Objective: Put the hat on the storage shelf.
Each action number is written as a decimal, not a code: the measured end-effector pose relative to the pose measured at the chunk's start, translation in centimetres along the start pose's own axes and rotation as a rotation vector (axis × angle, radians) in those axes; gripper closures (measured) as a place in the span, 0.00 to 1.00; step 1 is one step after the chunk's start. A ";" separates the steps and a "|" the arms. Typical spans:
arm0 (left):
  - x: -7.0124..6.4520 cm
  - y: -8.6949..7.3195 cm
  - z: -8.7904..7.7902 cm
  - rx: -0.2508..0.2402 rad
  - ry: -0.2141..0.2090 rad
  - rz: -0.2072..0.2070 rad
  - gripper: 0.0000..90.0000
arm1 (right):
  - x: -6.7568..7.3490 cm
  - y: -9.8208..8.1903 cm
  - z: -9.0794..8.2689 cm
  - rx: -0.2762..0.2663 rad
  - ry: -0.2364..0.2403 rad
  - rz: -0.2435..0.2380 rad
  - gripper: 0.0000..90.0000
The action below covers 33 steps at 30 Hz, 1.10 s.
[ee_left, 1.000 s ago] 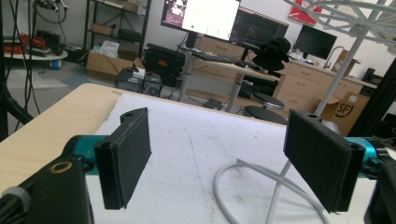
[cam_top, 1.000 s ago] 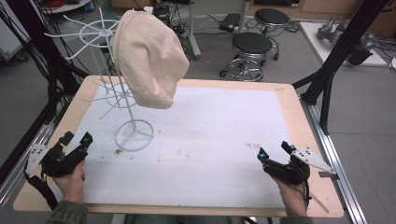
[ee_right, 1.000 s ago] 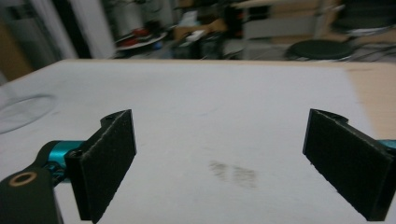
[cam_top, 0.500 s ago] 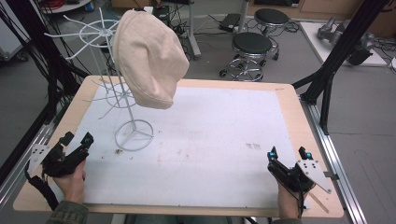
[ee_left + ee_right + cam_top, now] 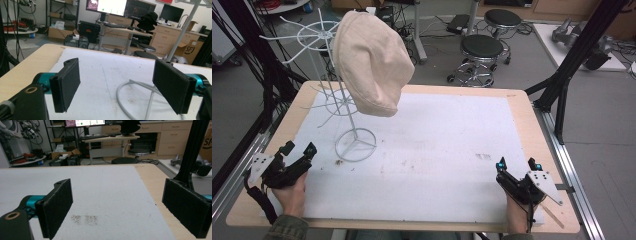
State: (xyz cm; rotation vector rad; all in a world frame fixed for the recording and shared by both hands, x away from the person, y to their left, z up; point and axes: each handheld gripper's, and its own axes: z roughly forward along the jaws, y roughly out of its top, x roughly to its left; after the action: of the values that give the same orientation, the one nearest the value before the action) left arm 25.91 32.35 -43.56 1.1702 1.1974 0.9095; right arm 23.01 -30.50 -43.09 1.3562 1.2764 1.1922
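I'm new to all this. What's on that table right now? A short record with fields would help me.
surface: white mat on a wooden table
stand: white wire rack, round base on the mat, at the left
on stand: beige cap, hanging off the mat
left gripper: open, holds nothing, near the rack's base
right gripper: open, holds nothing, at the mat's near right corner
marks: small dark smudge ahead of the right gripper

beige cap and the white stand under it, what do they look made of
Beige cap: looks like soft woven cloth, matte, perhaps cotton; it sags and creases. White wire stand: thin bent rods with a ring base, seemingly metal wire with a white coating, scuffed in the left gripper view.
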 end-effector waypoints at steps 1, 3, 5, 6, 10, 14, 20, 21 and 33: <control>0.0 0.0 0.0 0.001 0.001 0.000 0.25 | 0.0 0.0 0.0 0.000 -0.002 0.005 0.10; 0.0 0.0 0.0 0.003 0.003 0.001 0.25 | -0.1 0.0 0.0 -0.005 0.001 0.010 0.10; 0.0 -0.1 0.0 0.006 0.003 0.004 0.25 | -0.1 0.0 0.0 0.001 0.007 0.010 0.10; -0.1 -0.1 0.0 0.007 0.003 0.003 0.25 | 0.0 0.0 0.0 0.003 0.009 0.006 0.10; -0.2 -0.1 0.1 0.011 -0.002 0.004 0.25 | 0.0 -0.1 0.1 0.010 0.014 0.014 0.10; -0.2 -0.1 0.0 0.011 -0.004 0.005 0.25 | -0.1 -0.1 0.0 0.007 0.016 0.021 0.10; -0.1 -0.2 0.1 0.012 -0.001 -0.002 0.25 | -0.2 -0.2 0.1 0.016 0.020 0.019 0.10; 0.0 -0.2 0.1 0.012 -0.001 -0.002 0.25 | -0.1 -0.2 0.1 0.017 0.020 0.025 0.10; -0.2 -0.2 0.1 0.018 -0.007 0.005 0.25 | -0.3 -0.3 0.2 0.018 0.016 0.020 0.10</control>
State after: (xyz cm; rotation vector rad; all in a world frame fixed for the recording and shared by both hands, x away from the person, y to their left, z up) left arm 25.98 32.13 -43.72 1.1899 1.1999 0.8996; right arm 23.16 -30.78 -43.42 1.3777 1.2901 1.2105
